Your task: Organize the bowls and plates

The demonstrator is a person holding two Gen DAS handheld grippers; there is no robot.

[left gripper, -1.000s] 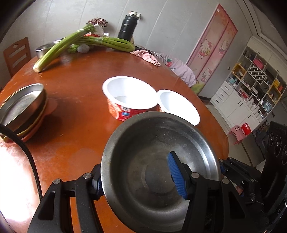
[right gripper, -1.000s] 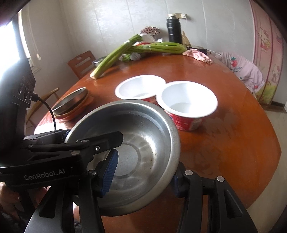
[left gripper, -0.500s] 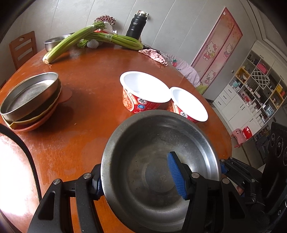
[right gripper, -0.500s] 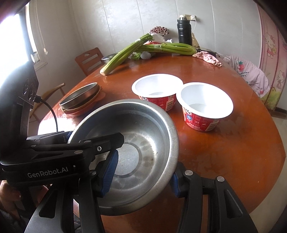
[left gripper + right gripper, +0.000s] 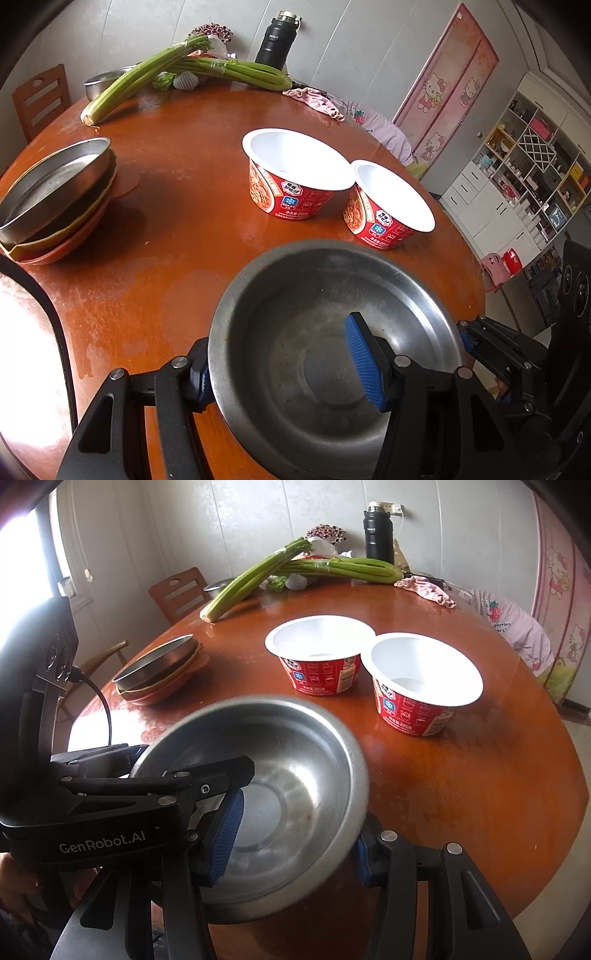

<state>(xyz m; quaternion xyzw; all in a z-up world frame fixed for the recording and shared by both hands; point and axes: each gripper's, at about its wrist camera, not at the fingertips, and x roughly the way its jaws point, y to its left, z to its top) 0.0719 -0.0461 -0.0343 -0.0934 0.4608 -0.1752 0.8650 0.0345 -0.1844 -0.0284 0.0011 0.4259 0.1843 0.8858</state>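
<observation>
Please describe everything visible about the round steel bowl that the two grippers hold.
The round steel bowl is dull grey metal, empty, with a flat circular base and faint specks inside. It sits upright, slightly tilted, above the near edge of the brown table. The left gripper and right gripper each clamp its rim, one blue pad inside.

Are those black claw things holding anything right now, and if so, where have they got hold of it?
Yes: both hold the same steel bowl by its rim. The left gripper clamps the near-left edge, the right gripper the opposite edge, each with one finger inside and one outside.

both grippers (left (image 5: 282, 363), right (image 5: 291, 834)) clamped, facing each other.
</observation>
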